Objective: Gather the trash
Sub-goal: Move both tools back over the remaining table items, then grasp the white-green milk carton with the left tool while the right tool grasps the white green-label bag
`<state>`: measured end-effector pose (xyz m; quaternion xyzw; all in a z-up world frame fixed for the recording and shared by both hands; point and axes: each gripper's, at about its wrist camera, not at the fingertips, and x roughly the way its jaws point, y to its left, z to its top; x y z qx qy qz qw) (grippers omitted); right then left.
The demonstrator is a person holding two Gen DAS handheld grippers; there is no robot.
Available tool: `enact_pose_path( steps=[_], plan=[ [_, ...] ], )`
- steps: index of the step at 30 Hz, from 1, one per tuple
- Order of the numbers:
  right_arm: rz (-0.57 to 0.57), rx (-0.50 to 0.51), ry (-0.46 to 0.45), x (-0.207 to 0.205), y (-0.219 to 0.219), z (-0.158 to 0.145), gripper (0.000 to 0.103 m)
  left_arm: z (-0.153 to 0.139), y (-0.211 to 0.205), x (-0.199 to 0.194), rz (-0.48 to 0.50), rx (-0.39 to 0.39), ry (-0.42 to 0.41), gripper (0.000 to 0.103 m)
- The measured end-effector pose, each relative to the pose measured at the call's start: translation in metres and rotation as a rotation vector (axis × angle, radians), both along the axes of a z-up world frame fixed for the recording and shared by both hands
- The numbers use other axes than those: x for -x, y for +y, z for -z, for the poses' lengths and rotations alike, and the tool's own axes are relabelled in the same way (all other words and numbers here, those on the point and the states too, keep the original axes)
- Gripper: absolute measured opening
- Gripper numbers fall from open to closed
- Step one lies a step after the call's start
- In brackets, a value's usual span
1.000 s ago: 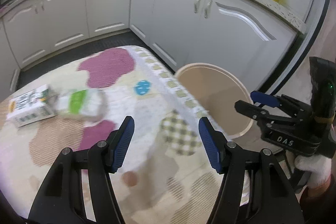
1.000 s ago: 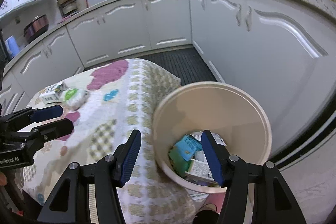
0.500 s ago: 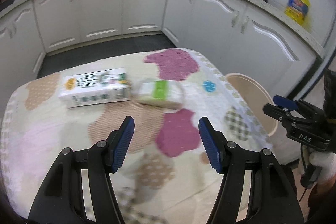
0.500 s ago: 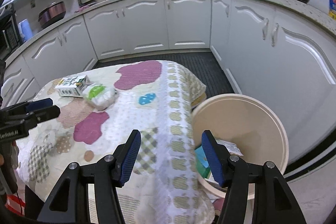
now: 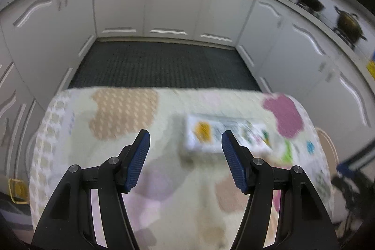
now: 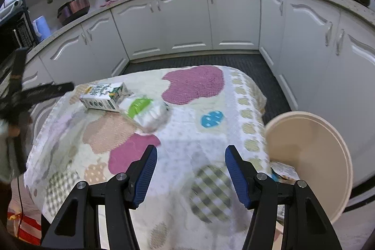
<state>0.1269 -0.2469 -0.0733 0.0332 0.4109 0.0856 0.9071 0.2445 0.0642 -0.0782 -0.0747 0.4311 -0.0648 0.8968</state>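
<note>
**Empty jaws, two scraps left near the far-left corner**

Both the left gripper (image 5: 185,151) and right gripper (image 6: 191,168) hover with jaws apart, empty. On the counter (image 6: 187,132), carton (image 6: 103,96) touches plastic packet (image 6: 145,113); bin (image 6: 311,156) waits off the right edge, ready for drops.

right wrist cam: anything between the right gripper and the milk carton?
Yes. In the right wrist view, the green-labelled plastic pack lies on the tablecloth between the right gripper and the milk carton, its far end against the carton. Otherwise only cloth.
</note>
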Motion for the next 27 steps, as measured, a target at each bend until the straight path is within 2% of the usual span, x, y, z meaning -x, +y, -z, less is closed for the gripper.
enact_pose_path(
  steps=[7, 10, 12, 16, 17, 19, 21, 24, 27],
  plan=[
    [-0.055, 0.018, 0.006, -0.024, 0.018, 0.005, 0.058, 0.026, 0.004, -0.071, -0.033, -0.07, 0.065, 0.063],
    [-0.085, 0.011, 0.003, -0.034, 0.022, 0.007, 0.06, 0.045, 0.0, -0.084, 0.014, -0.089, 0.124, 0.063],
    [-0.13, 0.005, 0.008, -0.042, 0.026, 0.009, 0.067, 0.054, -0.003, -0.076, 0.061, -0.085, 0.145, 0.063],
    [-0.247, -0.004, 0.015, -0.058, 0.042, 0.015, 0.068, 0.059, 0.003, -0.044, 0.146, 0.02, 0.196, 0.062],
    [-0.278, 0.005, 0.012, -0.063, 0.047, 0.016, 0.068, 0.059, 0.002, -0.03, 0.176, 0.016, 0.201, 0.062],
    [-0.342, 0.017, 0.0, -0.071, 0.054, 0.017, 0.076, 0.059, -0.001, -0.011, 0.223, -0.013, 0.202, 0.062],
    [-0.383, 0.029, -0.007, -0.082, 0.061, 0.021, 0.077, 0.054, 0.0, 0.011, 0.273, 0.006, 0.203, 0.063],
    [-0.429, 0.031, 0.002, -0.097, 0.068, 0.028, 0.077, 0.046, 0.007, 0.024, 0.273, 0.039, 0.189, 0.063],
    [-0.48, 0.04, 0.036, -0.108, 0.076, 0.04, 0.078, 0.035, 0.016, 0.028, 0.252, 0.116, 0.167, 0.063]
  ],
)
